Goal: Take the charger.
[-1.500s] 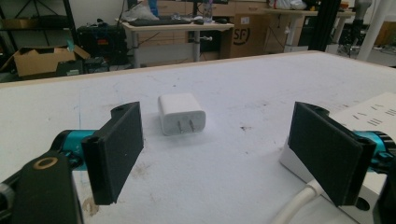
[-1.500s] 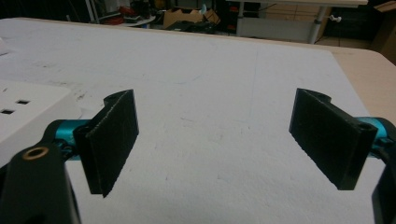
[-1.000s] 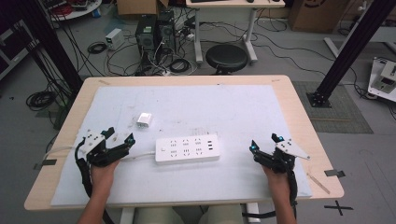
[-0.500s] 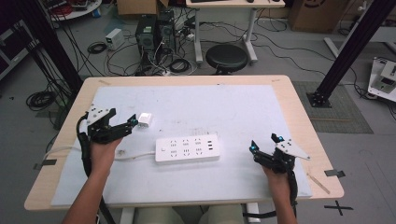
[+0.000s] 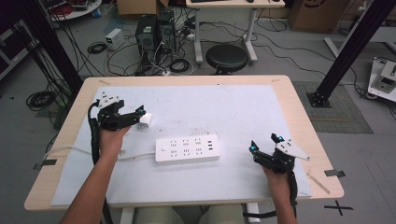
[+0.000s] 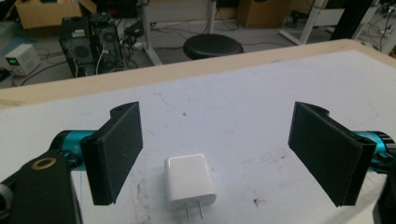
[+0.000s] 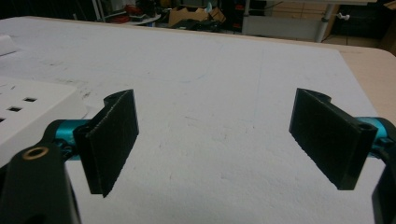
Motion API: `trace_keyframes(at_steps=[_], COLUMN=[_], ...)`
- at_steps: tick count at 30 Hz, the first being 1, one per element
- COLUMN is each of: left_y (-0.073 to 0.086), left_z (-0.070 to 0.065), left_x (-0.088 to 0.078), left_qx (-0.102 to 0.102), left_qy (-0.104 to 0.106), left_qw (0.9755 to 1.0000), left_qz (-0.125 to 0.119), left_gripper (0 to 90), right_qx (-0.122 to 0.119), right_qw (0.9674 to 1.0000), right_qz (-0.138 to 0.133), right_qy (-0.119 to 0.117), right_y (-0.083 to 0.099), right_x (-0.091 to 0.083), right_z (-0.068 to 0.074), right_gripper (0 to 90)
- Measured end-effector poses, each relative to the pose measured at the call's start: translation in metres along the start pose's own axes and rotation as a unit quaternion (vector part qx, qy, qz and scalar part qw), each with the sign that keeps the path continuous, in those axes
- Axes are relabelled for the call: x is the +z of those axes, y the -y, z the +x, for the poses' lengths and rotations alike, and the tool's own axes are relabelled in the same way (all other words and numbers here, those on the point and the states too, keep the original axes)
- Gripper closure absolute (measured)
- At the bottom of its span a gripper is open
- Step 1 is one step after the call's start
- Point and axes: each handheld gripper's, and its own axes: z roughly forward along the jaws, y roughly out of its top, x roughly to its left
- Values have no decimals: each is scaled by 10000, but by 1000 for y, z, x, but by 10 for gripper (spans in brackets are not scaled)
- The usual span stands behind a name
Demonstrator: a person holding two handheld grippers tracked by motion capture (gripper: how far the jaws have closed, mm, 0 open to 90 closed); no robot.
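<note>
Left hand-held gripper [image 6: 219, 158], jaws wide apart, straddles white charger [image 6: 189, 181] lying flat on table [image 5: 280, 93], prongs toward the camera; likely lined up for pickup. Right hand-held gripper [image 5: 266, 148], also apart and empty, rests beside power strip [image 5: 187, 149].

left jaws: charger [image 6: 189, 181] between | right jaws: gap free | power strip [image 5: 187, 149] mid-table

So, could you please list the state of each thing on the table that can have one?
Left gripper: open, jaws either side of the charger, not touching it.
Right gripper: open, nothing between its jaws.
Charger: lying flat, prongs out, unplugged.
Power strip: flat, sockets up, nothing plugged in.
</note>
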Motion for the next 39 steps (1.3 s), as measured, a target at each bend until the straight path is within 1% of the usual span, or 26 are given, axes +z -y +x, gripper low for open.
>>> trace_keyframes(at_steps=[1, 4, 6, 9, 10, 11, 12, 14, 15, 18, 20, 23, 25, 27, 29, 30, 33, 34, 35, 36, 37, 39], left_y=[4, 7, 9, 14, 14, 16, 17, 18, 20, 26, 28, 33, 36, 39, 41, 42, 45, 45, 45, 47, 47, 48], left_z=[2, 4, 4, 5, 5, 6, 6, 6, 7, 8, 8, 7, 8, 8, 8, 8, 9, 10, 10, 11, 11, 11], left_x=[11, 21, 28, 37, 37, 42, 45, 47, 52, 61, 65, 72, 77, 81, 84, 85, 88, 89, 89, 90, 91, 92], left_qx=[-67, -73, -39, -70, -70, -80, -90, -60, -33, -143, -144, -68, -54, -99, -97, -70, -110, -107, -107, -146, -137, -149], left_qy=[-56, -99, -145, -160, -160, -189, -188, -200, -236, -223, -230, -288, -295, -301, -325, -353, -392, -397, -397, -415, -412, -422], left_qw=[9998, 9996, 9992, 9986, 9986, 9982, 9981, 9978, 9969, 9957, 9950, 9936, 9921, 9907, 9893, 9883, 9869, 9862, 9862, 9855, 9850, 9847], left_qz=[165, 251, 363, 503, 503, 570, 582, 626, 744, 892, 963, 1089, 1218, 1326, 1418, 1484, 1564, 1606, 1606, 1638, 1671, 1682], left_gripper=[178, 178, 178, 178, 178, 178, 178, 178, 178, 178, 178, 178, 178, 178, 178, 178, 179, 179, 179, 179, 181, 186], right_qx=[16, -29, -23, -6, -6, 0, -21, -23, 0, -6, -27, -30, -28, -4, 4, 40, 18, 45, 26, 35, 18, 20], right_qw=[10000, 10000, 10000, 10000, 10000, 10000, 10000, 10000, 10000, 10000, 10000, 10000, 10000, 10000, 10000, 10000, 10000, 10000, 10000, 10000, 10000, 10000], right_qz=[0, -13, -12, -9, -9, -7, -17, -19, -7, -15, -29, -19, -24, -19, -16, 5, -17, -2, -11, -10, -20, -20], right_qy=[10, -3, 8, 8, 8, -3, -1, -8, 0, 19, 15, 13, 28, 37, 46, 45, 45, 43, 49, 50, 49, 44], right_y=[0, 0, 0, 0, 0, 0, 0, 0, 0, 0, 0, 0, 0, 0, 0, 0, 0, 0, 0, 0, 0, 0], right_x=[0, 0, 0, 0, 0, 0, 0, 0, 0, 0, 0, 0, 0, 0, 0, -1, -1, -1, -1, -1, 0, -1], right_z=[0, 0, 0, 0, 0, 0, 0, 0, 0, 0, 0, 0, 0, 0, 0, 1, 0, 0, 0, 0, 0, 0], right_gripper=[160, 160, 160, 160, 160, 160, 160, 160, 160, 161, 160, 160, 160, 160, 160, 160, 160, 160, 160, 160, 160, 160])
